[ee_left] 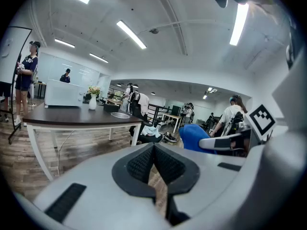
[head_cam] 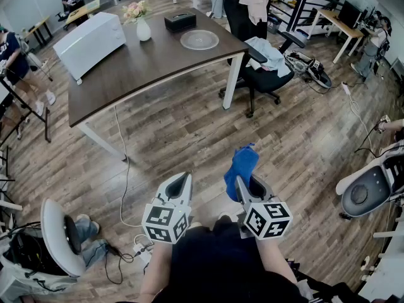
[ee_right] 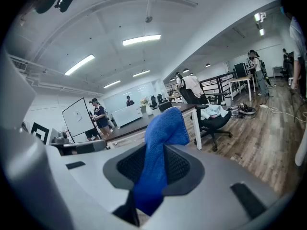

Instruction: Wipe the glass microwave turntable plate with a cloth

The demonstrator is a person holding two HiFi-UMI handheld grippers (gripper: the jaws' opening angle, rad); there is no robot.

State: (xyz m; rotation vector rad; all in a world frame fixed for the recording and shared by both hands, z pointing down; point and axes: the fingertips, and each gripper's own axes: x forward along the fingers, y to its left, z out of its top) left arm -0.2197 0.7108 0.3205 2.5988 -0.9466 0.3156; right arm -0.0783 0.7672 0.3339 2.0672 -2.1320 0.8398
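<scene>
The round glass turntable plate [head_cam: 199,40] lies on the dark wooden table [head_cam: 145,62], near its right end and far ahead of both grippers; it also shows small as the plate [ee_left: 120,114] in the left gripper view. My right gripper [head_cam: 245,183] is shut on a blue cloth [head_cam: 242,163], which sticks up from between the jaws as the blue cloth [ee_right: 158,150]. My left gripper [head_cam: 178,184] is shut with nothing in it. Both are held low over the wood floor, close to my body.
On the table stand a white microwave [head_cam: 92,40], a white vase of flowers [head_cam: 142,26] and a black box [head_cam: 180,21]. A black office chair [head_cam: 259,55] with clothes on it stands at the table's right. Cables [head_cam: 124,169] run over the floor. People stand at the left.
</scene>
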